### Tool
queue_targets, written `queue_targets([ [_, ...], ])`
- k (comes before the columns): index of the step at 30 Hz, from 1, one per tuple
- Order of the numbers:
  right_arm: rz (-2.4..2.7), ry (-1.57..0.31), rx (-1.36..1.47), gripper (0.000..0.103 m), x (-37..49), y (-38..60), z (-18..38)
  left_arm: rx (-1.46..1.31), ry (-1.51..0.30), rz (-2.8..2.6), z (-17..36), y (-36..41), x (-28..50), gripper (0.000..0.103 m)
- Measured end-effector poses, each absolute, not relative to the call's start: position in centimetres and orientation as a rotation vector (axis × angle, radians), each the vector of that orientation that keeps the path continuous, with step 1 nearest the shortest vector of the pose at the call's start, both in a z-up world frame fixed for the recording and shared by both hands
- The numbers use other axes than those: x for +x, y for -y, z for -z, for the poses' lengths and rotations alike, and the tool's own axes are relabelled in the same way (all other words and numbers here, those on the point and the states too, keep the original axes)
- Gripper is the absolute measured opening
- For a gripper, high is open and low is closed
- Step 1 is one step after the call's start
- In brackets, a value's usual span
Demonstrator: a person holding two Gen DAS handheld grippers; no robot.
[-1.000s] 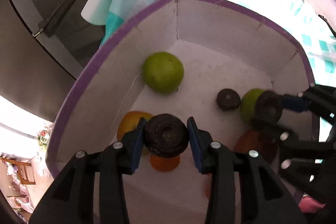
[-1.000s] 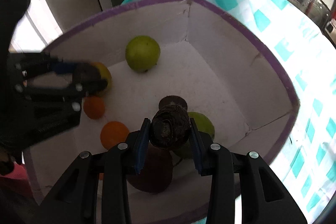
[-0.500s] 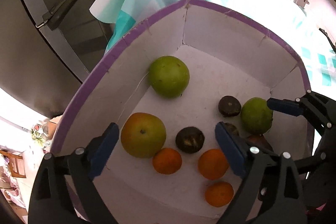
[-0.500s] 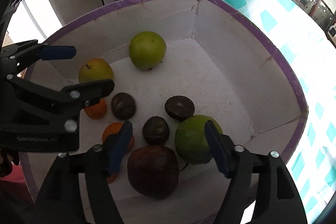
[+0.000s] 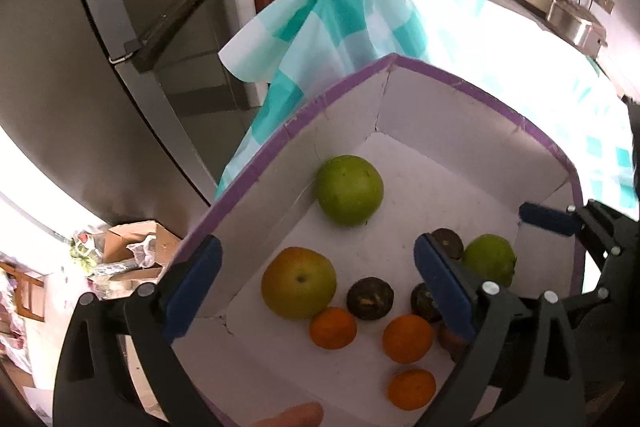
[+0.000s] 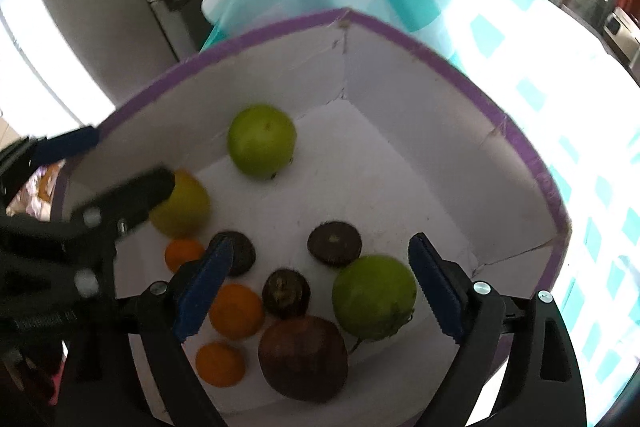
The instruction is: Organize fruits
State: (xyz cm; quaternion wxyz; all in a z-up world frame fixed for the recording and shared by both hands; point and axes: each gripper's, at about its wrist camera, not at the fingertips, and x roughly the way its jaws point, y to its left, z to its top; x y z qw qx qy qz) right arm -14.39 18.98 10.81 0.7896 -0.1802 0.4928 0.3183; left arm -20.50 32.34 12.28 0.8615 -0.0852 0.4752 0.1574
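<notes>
Both tools empty, jaws spread wide: left gripper [image 5: 316, 285] and right gripper [image 6: 320, 283] hover over the near end of the box [image 6: 400, 39]. All visible fruit sits inside it. Nearest: big dark fruit [image 6: 303, 358], three oranges [image 6: 236, 311], small dark ones [image 6: 286, 293]. Mid: yellow apple [image 5: 298, 288], green fruit [image 6: 374, 297] by the right wall. Far: green apple [image 6: 262, 141], alone near the back corner. Risks: the grippers sit close together, so they could collide; round fruit may roll if nudged; a finger catching the rim could tip the box.
</notes>
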Motion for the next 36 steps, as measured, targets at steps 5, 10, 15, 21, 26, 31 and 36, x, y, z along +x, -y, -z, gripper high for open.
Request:
queue_targets([
  [5,-0.667,-1.067,-0.404,0.087,-14.1,-18.9,-10.6,-0.201,-1.043,-0.263,-11.6,-32.3,-19.7,0.097],
  [10,-0.649,-1.070,-0.396,0.087,-13.7,-18.6,-10.3,-0.220,-1.058,-0.250,-11.1,-32.6,-19.3,0.097],
  [15,-0.642,-1.073,-0.397,0.087,-13.7,-18.4,-10.3,-0.218,-1.067,-0.248,-10.9,-32.8,-19.2,0.097],
  [21,-0.636,-1.078,-0.397,0.087,-13.8,-18.5,-10.1,-0.218,-1.077,-0.253,-10.7,-32.9,-19.3,0.097],
  [26,-0.628,-1.081,-0.398,0.087,-13.8,-18.5,-9.9,-0.223,-1.082,-0.258,-10.4,-33.1,-19.4,0.097],
  [31,-0.618,-1.084,-0.393,0.087,-14.0,-18.5,-9.9,-0.220,-1.082,-0.251,-10.4,-33.1,-19.4,0.097],
  [36,-0.605,-1.091,-0.386,0.087,-14.4,-18.3,-9.7,-0.214,-1.083,-0.243,-10.3,-33.1,-19.5,0.097],
])
